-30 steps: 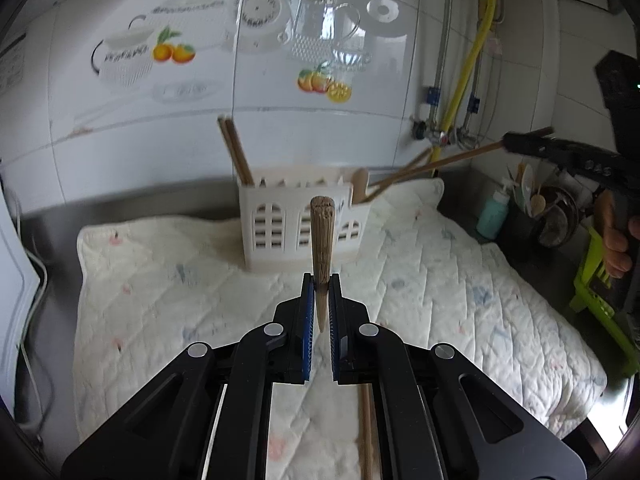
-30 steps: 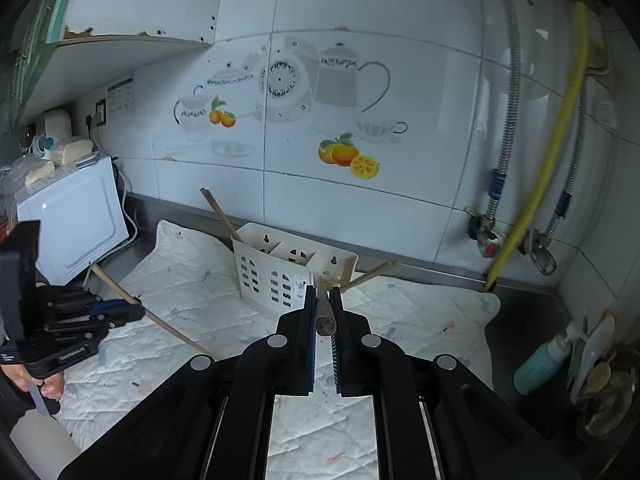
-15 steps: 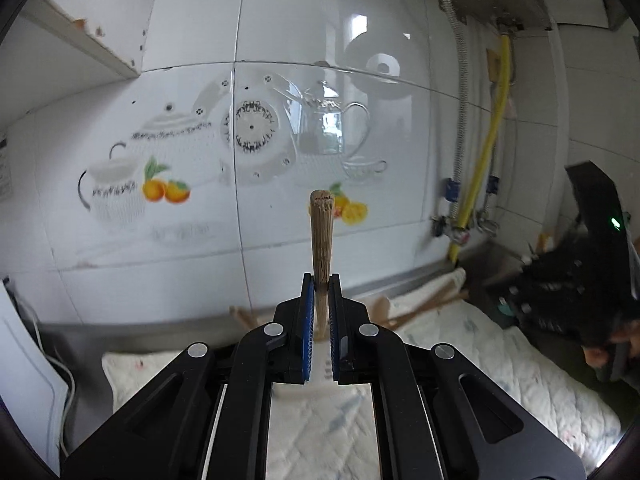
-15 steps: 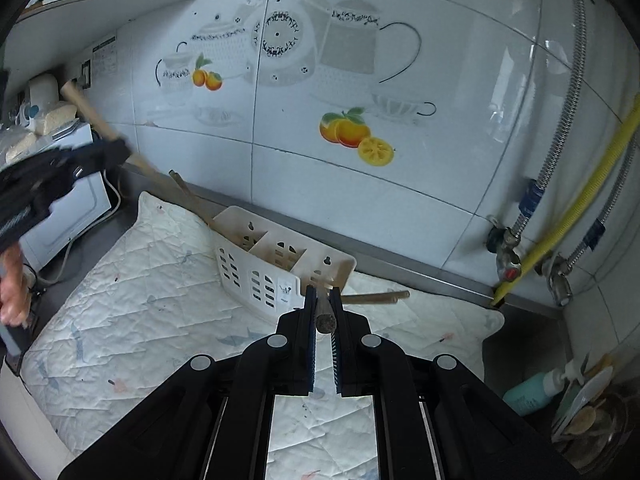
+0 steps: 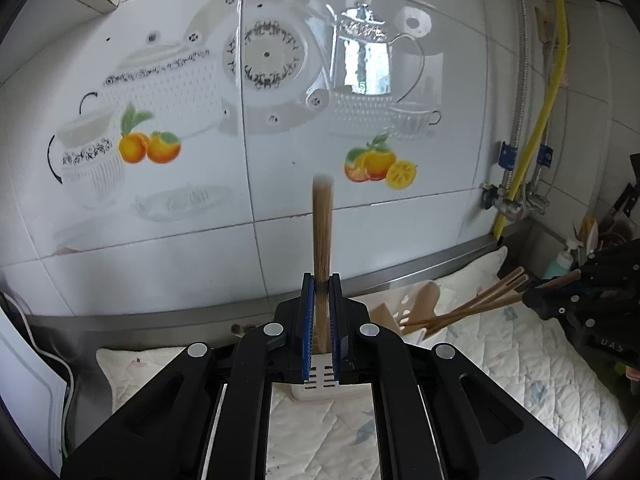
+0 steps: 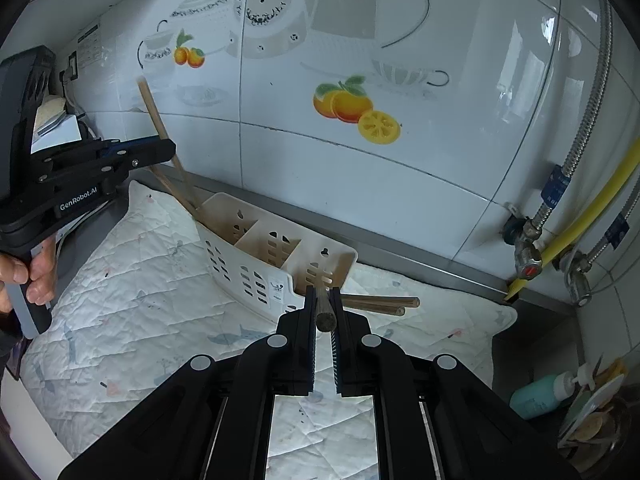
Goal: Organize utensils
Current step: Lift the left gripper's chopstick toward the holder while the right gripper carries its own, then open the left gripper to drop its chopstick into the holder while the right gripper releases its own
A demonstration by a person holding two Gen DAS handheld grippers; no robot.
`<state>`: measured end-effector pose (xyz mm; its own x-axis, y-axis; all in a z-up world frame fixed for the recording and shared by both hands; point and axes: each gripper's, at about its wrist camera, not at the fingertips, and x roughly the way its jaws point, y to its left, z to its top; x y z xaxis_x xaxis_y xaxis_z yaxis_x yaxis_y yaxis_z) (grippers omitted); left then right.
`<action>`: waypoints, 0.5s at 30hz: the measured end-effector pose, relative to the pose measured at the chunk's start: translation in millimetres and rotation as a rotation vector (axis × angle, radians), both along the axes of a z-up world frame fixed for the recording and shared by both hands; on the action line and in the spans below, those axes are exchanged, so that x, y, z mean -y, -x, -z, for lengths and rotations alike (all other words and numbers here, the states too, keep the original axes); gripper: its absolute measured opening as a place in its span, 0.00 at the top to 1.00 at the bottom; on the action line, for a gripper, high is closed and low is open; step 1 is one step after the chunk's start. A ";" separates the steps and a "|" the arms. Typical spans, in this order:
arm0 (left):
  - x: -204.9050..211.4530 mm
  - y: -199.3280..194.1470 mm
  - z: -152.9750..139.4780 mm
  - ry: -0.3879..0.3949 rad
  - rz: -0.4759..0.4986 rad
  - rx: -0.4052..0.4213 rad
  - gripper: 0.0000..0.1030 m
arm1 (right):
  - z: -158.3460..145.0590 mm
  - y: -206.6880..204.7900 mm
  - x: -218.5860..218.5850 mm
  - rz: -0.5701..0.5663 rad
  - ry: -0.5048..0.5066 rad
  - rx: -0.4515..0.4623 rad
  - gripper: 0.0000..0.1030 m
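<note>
Above the quilted mat (image 6: 132, 280), white caddy (image 6: 256, 264) holding chopsticks, left gripper (image 5: 321, 312) and right gripper (image 6: 323, 312) each clamped on one chopstick.

Glossy white ceramic wall tiles (image 6: 360, 184) with printed teapots and oranges reflect the light above a matt, quilted cloth mat (image 6: 132, 280). A smooth, pierced white plastic utensil caddy (image 6: 256, 264) holds plain wooden chopsticks (image 6: 376, 305). The grippers are matt black plastic; nearby run a braided metal hose (image 6: 588, 108) and a smooth yellow pipe (image 5: 554, 76).
</note>
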<state>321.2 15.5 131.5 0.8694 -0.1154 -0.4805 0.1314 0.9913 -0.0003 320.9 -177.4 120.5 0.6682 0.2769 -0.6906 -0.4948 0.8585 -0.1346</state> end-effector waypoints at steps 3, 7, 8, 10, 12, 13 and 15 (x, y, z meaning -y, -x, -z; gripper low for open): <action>-0.6 -2.9 1.8 0.004 -0.002 -0.009 0.94 | 1.1 -3.5 -0.6 0.002 -0.005 -0.010 0.94; 0.0 -0.7 -1.5 0.017 0.004 -0.001 0.92 | -0.7 -6.0 -2.0 0.007 -0.018 -0.008 0.94; 0.6 0.8 -2.5 0.020 0.010 0.002 0.91 | -1.8 -6.2 -1.9 0.009 -0.022 -0.003 0.94; 2.0 4.7 -5.1 0.022 0.017 0.012 0.88 | -5.5 -4.8 -0.8 0.012 -0.036 0.006 0.93; 3.1 11.5 -9.5 0.020 0.023 0.029 0.82 | -10.9 -0.8 0.8 0.015 -0.046 0.017 0.92; 4.1 15.6 -12.1 0.015 0.025 0.039 0.79 | -13.3 1.5 1.8 0.017 -0.048 0.023 0.91; 5.6 23.1 -16.7 0.008 0.026 0.054 0.76 | -19.0 8.3 4.3 0.019 -0.054 0.039 0.88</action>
<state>298.1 9.9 148.2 0.8907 -0.1423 -0.4318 0.1575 0.9875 -0.0006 312.5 -181.7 139.6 0.6995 0.2998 -0.6487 -0.4738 0.8742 -0.1068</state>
